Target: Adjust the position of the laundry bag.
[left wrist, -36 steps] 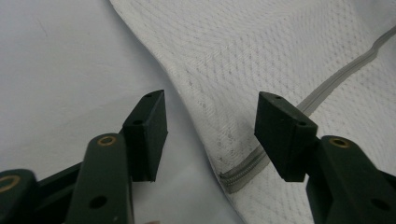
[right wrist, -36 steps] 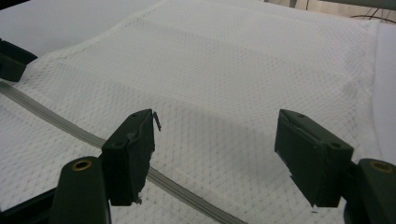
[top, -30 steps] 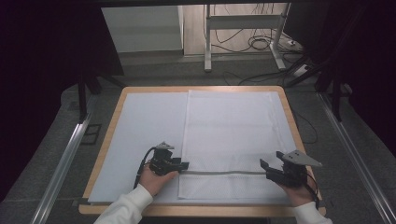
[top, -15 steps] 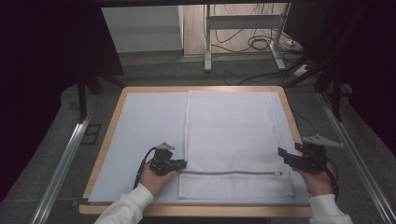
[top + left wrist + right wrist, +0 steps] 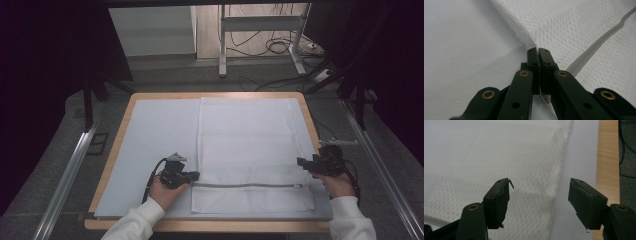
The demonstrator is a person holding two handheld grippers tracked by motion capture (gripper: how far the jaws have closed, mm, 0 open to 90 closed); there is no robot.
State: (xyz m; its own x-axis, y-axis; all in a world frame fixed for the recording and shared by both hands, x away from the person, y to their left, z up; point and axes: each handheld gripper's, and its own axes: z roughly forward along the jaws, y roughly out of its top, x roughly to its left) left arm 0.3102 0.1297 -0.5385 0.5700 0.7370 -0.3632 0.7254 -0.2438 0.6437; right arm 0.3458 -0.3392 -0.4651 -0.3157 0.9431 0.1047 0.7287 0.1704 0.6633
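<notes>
A wooden-edged table [image 5: 120, 131] carried a pale mat w/ a white mesh laundry bag [image 5: 247, 140] lying flat on its right half, zipper [image 5: 247, 185] running across near the person's edge. Left gripper [image 5: 192, 175] sat at the bag's left edge by the zipper end; its jaws had just closed, pinched tight on the bag's folded edge [image 5: 530, 37]. Right gripper [image 5: 301, 161] hovered at the bag's right edge, jaws wide but just begun narrowing, nothing btwn them, mesh beneath.

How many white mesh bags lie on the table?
1: the white mesh bag lies on the table's right half, its zipper near the person's edge.
</notes>
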